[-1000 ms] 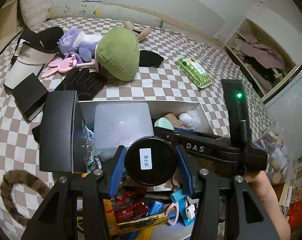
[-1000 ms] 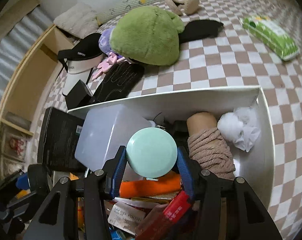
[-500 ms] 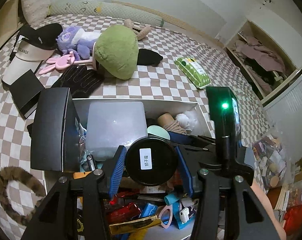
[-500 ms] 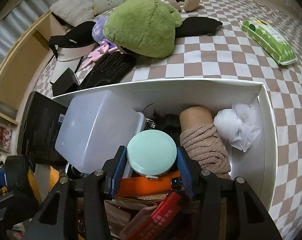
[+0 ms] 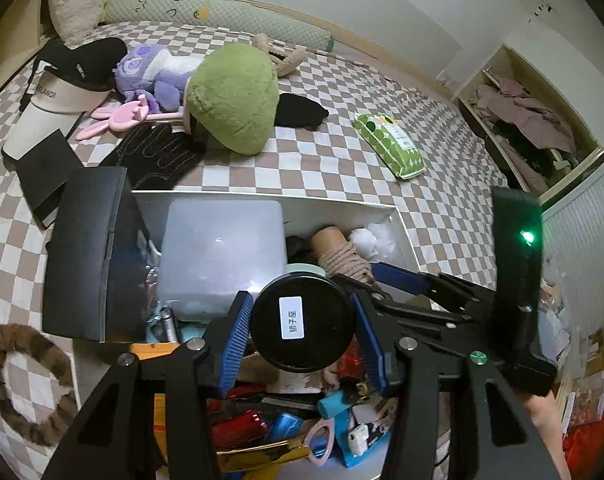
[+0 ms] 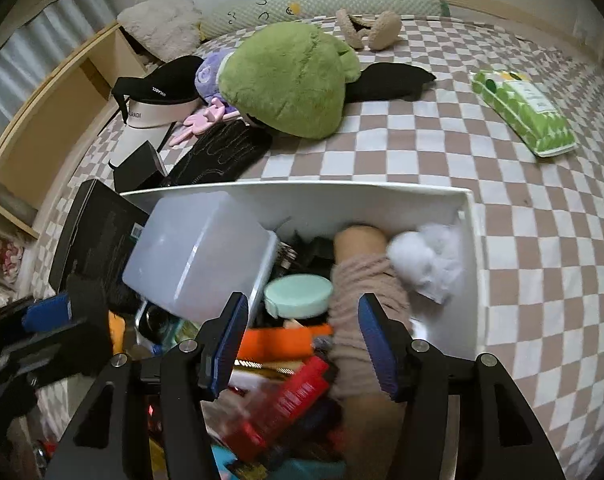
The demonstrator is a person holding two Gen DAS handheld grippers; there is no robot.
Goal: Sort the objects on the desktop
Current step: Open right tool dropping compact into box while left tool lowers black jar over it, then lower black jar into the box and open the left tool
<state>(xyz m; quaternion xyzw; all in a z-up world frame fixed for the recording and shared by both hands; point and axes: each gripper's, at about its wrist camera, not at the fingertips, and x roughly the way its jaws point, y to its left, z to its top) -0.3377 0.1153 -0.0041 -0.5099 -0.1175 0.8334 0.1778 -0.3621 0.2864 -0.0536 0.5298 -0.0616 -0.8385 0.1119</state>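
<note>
Over the white open storage box [image 5: 402,220], the left gripper [image 5: 302,332] clamps a round black lidded tin [image 5: 302,326] between its blue pads. Rightward, the right gripper [image 6: 299,336] stands open and empty; the round mint-green compact [image 6: 297,295] lies in the box beyond its fingertips.

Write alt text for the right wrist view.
The open right gripper hovers over a cluttered white box, above a mint round case lying inside it beside a rope spool. Behind, a green plush lies on a checkered bed.

Colours over a brown-and-white checked bedspread [image 6: 422,160]

A mint-green tin [image 6: 297,295] (round) and a green plush [image 6: 285,80] are seen.
</note>
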